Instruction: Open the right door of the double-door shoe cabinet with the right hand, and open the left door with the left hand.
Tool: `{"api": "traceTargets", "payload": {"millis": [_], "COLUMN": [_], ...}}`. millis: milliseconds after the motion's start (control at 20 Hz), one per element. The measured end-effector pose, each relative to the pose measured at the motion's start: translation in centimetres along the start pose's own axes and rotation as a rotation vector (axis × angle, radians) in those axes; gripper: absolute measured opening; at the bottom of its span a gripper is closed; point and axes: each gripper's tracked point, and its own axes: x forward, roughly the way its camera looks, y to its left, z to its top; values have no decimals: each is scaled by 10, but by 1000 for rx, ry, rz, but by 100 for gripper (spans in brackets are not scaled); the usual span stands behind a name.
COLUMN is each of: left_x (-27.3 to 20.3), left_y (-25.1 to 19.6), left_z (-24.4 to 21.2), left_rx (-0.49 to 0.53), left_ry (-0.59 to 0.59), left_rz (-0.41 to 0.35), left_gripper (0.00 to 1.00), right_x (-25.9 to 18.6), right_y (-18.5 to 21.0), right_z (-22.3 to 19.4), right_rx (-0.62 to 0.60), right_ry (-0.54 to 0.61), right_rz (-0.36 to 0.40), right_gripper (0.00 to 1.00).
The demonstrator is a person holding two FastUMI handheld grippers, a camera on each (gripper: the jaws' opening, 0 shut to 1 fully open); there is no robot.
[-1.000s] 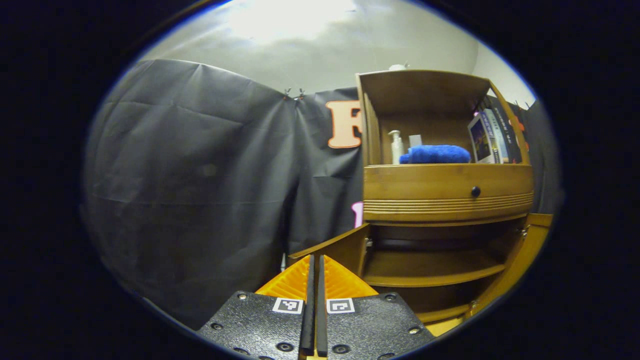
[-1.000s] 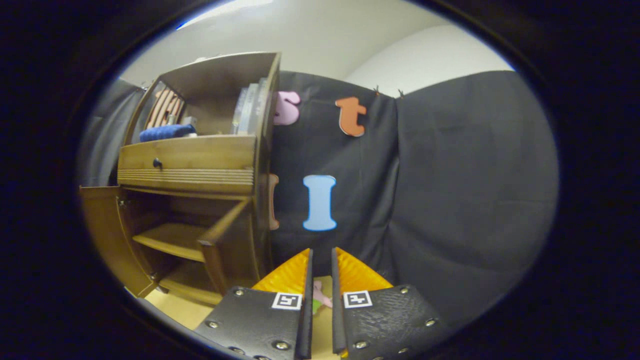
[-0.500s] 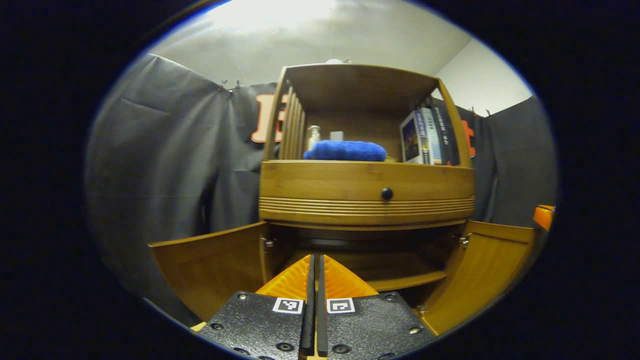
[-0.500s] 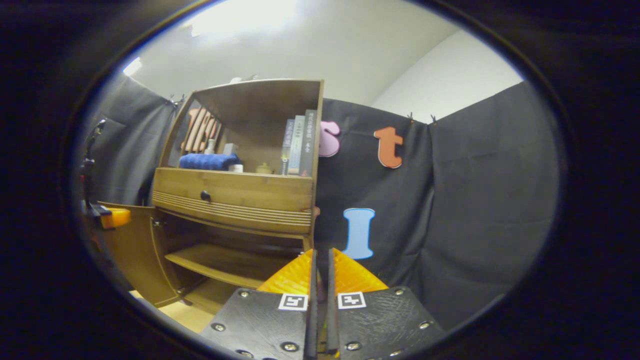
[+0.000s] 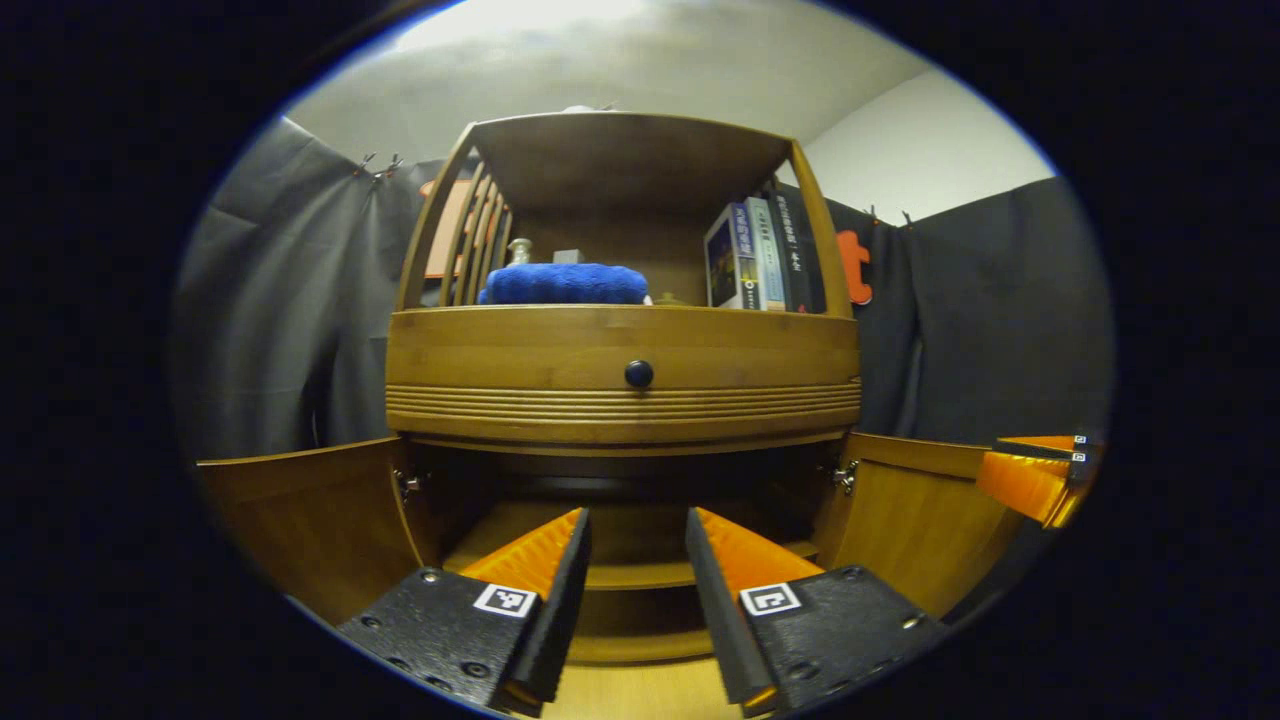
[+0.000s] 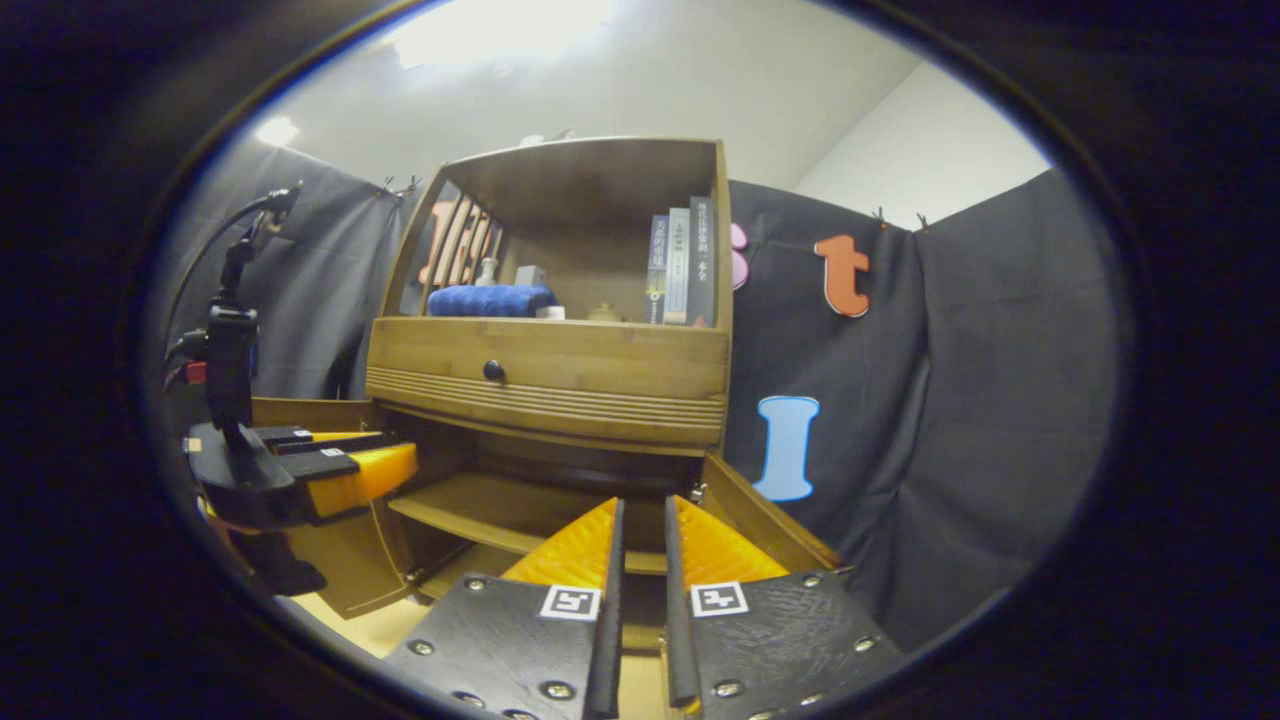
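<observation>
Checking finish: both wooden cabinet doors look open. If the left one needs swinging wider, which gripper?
Probably left. The left gripper, open, has the left wooden door beside it; the right gripper sits by the right wooden door.

The right door (image 6: 775, 530) is partly hidden behind the right hand-held gripper (image 6: 640, 545).

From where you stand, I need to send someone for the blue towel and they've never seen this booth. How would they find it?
Look at the wooden shoe cabinet against the black cloth wall. On its open top shelf, just above the drawer with the dark round knob, the towel lies rolled at the left, away from the upright books. It is the one soft, bright blue thing there.
</observation>
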Motion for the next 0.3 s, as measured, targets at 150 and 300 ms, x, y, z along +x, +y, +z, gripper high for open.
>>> {"api": "traceTargets", "payload": {"millis": [150, 300], "left_x": [8, 11], "left_y": [-23, -37], "left_z": [0, 3], "left_rx": [-2, -22], "left_ry": [-9, -17], "left_rz": [-77, -122], "left_gripper": [78, 98], "right_x": [2, -15], "right_y": [14, 21], "right_z": [-8, -15], "right_rx": [14, 72], "right_ry": [14, 23], "right_rz": [12, 30], "right_gripper": [34, 34]}}
